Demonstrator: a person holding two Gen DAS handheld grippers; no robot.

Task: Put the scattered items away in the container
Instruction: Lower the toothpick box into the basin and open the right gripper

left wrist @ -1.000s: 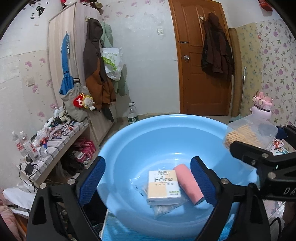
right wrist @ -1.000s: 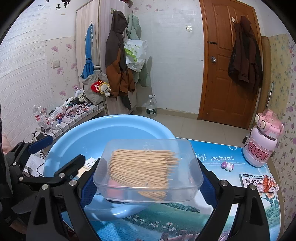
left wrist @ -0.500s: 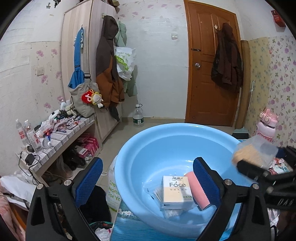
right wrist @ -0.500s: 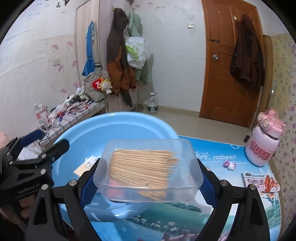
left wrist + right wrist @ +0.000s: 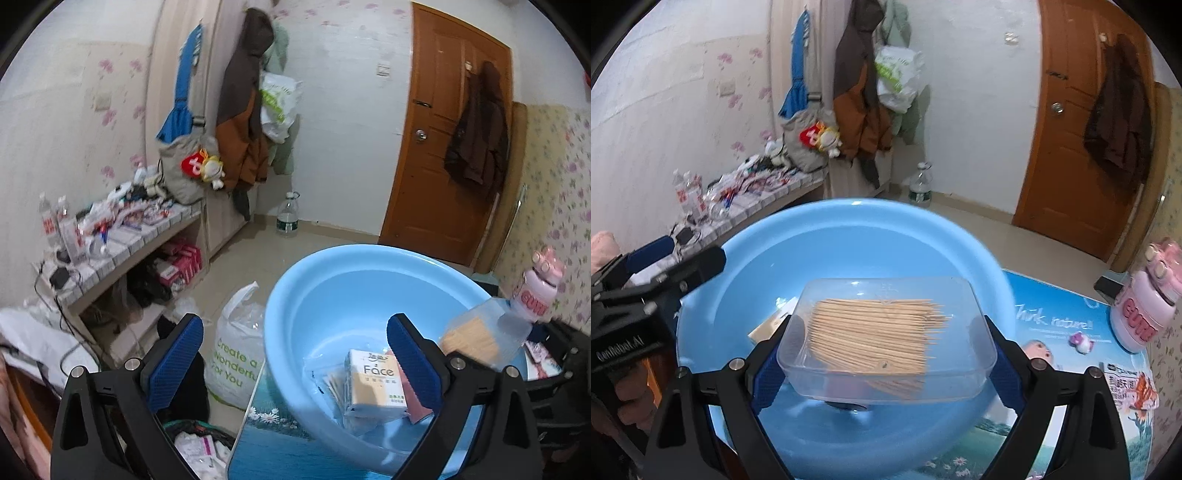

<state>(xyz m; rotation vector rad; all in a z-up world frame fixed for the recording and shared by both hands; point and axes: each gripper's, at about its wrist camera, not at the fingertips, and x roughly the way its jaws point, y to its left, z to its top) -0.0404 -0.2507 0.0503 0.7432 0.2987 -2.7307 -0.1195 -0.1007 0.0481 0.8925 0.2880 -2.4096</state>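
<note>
My right gripper point(image 5: 886, 354) is shut on a clear plastic box of toothpicks point(image 5: 882, 332) and holds it over the blue basin point(image 5: 746, 273). The box also shows at the right of the left wrist view point(image 5: 476, 332). In that view the basin point(image 5: 332, 288) holds a Face tissue pack point(image 5: 376, 384), a pink item point(image 5: 413, 398) and a clear bag point(image 5: 325, 376). My left gripper point(image 5: 295, 362) is open and empty at the basin's left rim, partly over the table edge.
A pink bottle point(image 5: 1145, 306) stands at the table's right side, with a small toy point(image 5: 1082, 341) and a packet point(image 5: 1130, 384) near it. A white plastic bag point(image 5: 236, 350) sits on the floor left of the table. A cluttered shelf point(image 5: 110, 236) lines the left wall.
My left gripper has pulled back and swung left, away from the basin's middle. My right gripper has carried the toothpick box further over the basin.
</note>
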